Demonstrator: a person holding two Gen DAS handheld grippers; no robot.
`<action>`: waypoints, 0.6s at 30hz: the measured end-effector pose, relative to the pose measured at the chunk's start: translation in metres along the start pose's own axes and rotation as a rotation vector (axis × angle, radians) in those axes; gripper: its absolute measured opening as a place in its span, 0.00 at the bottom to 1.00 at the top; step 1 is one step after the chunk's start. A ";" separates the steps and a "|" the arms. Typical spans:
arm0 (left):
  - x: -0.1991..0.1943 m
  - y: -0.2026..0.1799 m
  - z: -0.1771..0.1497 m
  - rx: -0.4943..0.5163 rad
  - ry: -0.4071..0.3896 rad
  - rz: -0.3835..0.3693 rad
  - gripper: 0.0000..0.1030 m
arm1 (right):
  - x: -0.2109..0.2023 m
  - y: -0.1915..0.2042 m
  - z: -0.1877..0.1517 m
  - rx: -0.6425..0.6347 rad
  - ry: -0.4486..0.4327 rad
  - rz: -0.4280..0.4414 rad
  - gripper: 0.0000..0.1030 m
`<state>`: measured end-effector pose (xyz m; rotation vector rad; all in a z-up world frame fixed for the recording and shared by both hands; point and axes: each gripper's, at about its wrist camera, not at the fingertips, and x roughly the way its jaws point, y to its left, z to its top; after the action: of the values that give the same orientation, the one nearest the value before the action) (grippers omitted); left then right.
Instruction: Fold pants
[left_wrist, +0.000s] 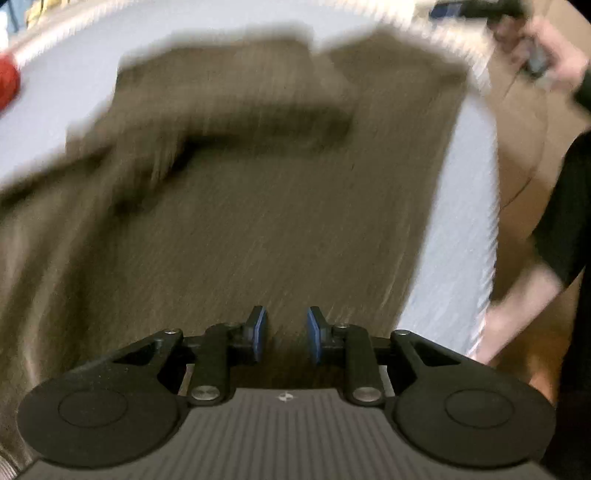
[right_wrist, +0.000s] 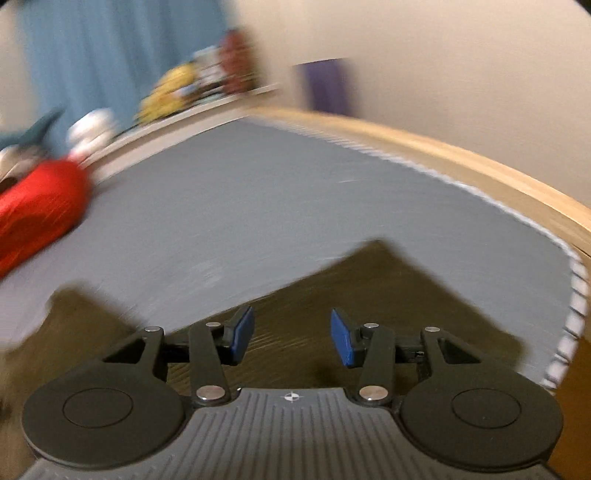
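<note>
Pants (left_wrist: 258, 206): olive-brown cloth with a fine ribbed or corded weave, matte, blurred by motion. They lie flat on a grey, smooth mat (right_wrist: 258, 206) whose edge is trimmed in pale stitching; a light wooden rim (right_wrist: 480, 162) runs round the mat's far and right edges.

Left wrist view: the cloth fills most of the mat, a broad slab running lengthwise away from the camera toward the far edge. A dark, thick fold crosses it partway up. The far end is notched into two squarish lobes. The cloth's right side runs near the mat's right edge, leaving a grey strip.

Right wrist view: a pointed corner of the cloth (right_wrist: 376, 251) aims toward the far edge, near the right edge.

Left gripper (left_wrist: 286, 334): black linkage, blue pads a narrow gap apart, nothing pinched; cloth lies under them.

Right gripper (right_wrist: 291, 338): blue pads spread wider, empty, above the cloth.

Red soft object (right_wrist: 33, 218) at the mat's left edge. A person's bare forearm (left_wrist: 517, 314) by the right edge.
</note>
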<state>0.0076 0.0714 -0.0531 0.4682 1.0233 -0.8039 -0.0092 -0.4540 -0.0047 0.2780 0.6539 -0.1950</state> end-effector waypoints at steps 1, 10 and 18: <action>-0.004 -0.002 -0.001 0.015 -0.020 0.001 0.26 | 0.004 0.013 -0.003 -0.044 0.020 0.037 0.48; -0.084 0.070 0.003 -0.341 -0.249 0.216 0.43 | 0.014 0.112 -0.012 -0.232 0.105 0.220 0.51; -0.132 0.215 -0.056 -0.922 -0.305 0.484 0.72 | -0.001 0.219 -0.025 -0.386 0.111 0.389 0.57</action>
<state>0.1051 0.2941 0.0340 -0.2030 0.8364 0.0736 0.0342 -0.2388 0.0190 0.0403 0.7187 0.3196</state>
